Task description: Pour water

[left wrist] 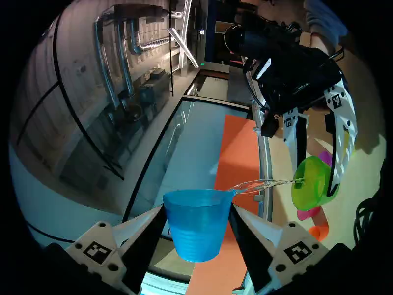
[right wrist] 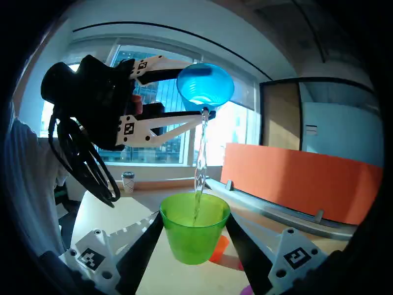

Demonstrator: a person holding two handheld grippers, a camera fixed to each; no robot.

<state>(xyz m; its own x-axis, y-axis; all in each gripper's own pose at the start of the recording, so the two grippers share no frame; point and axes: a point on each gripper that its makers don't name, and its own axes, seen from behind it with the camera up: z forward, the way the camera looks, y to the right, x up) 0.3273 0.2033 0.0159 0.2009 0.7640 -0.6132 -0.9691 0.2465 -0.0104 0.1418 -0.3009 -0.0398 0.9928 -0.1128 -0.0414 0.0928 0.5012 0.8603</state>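
Left gripper [left wrist: 196,210] clamps the tilted blue cup [left wrist: 197,231]; right gripper [right wrist: 193,216] clamps the green cup [right wrist: 192,241] beneath, seemingly above the table [right wrist: 98,209].

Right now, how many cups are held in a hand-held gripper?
2: blue cup, pouring, in the left hand-held gripper; green cup, catching water, in the right hand-held gripper. None hidden.

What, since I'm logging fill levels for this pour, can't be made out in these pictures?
Water left in the blue cup: left gripper view, its tinted side wall hides it.
Level in the green cup: right gripper view, blurred by its tinted wall.
Orange object behind it: right gripper view, mostly covered by the green cup.
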